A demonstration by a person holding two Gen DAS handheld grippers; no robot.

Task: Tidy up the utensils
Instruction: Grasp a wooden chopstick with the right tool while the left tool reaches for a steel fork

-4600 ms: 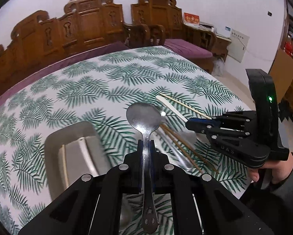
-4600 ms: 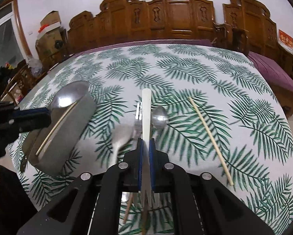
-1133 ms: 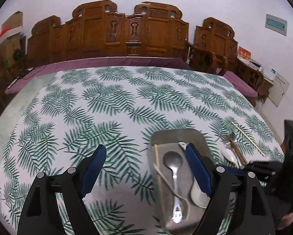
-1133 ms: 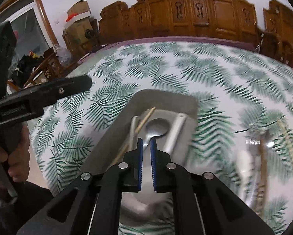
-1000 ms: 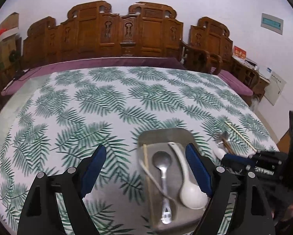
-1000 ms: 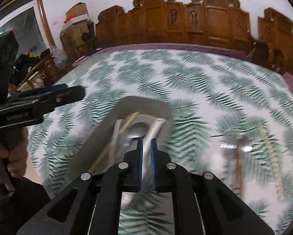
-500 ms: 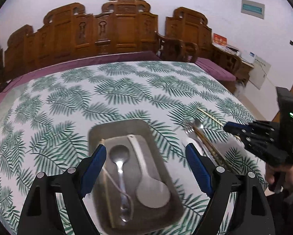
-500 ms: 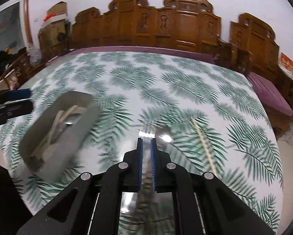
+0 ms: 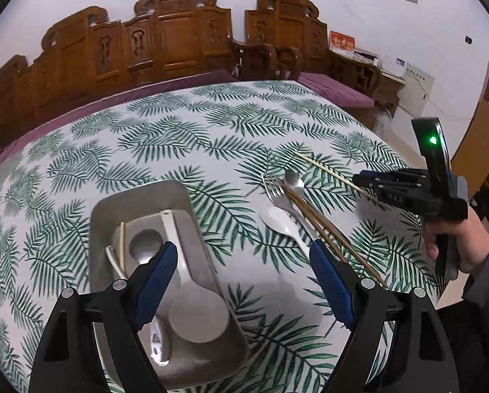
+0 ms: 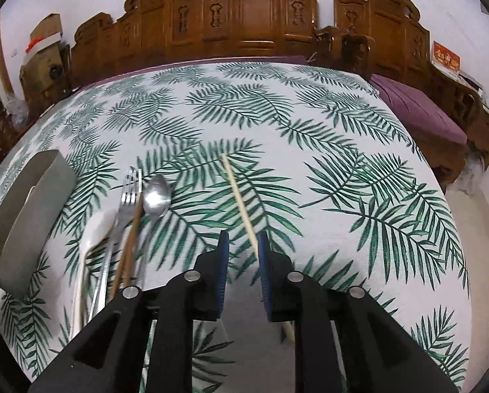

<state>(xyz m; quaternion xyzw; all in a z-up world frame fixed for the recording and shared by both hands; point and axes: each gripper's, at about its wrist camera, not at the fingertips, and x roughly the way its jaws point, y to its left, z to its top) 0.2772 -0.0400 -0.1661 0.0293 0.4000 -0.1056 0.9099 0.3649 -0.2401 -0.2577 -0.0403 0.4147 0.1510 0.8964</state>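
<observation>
Several utensils lie loose on the leaf-print worktop (image 9: 185,137): a fork (image 10: 129,193), a metal spoon (image 10: 157,196), a white spoon (image 9: 279,219) and dark chopsticks (image 9: 323,229) bunched together, with a pale chopstick (image 10: 239,201) alone to their right. Left of them, the grey tray (image 9: 192,229) holds a white ladle-like spoon (image 9: 192,308), a steel spoon (image 9: 145,245) and a pale stick. Over the tray's near end the left tool (image 9: 241,281) hangs wide apart, empty. The right tool (image 10: 241,262) is opening around the lone chopstick, pads not pressing it. Carved wooden benches (image 10: 261,16) line the far wall.
</observation>
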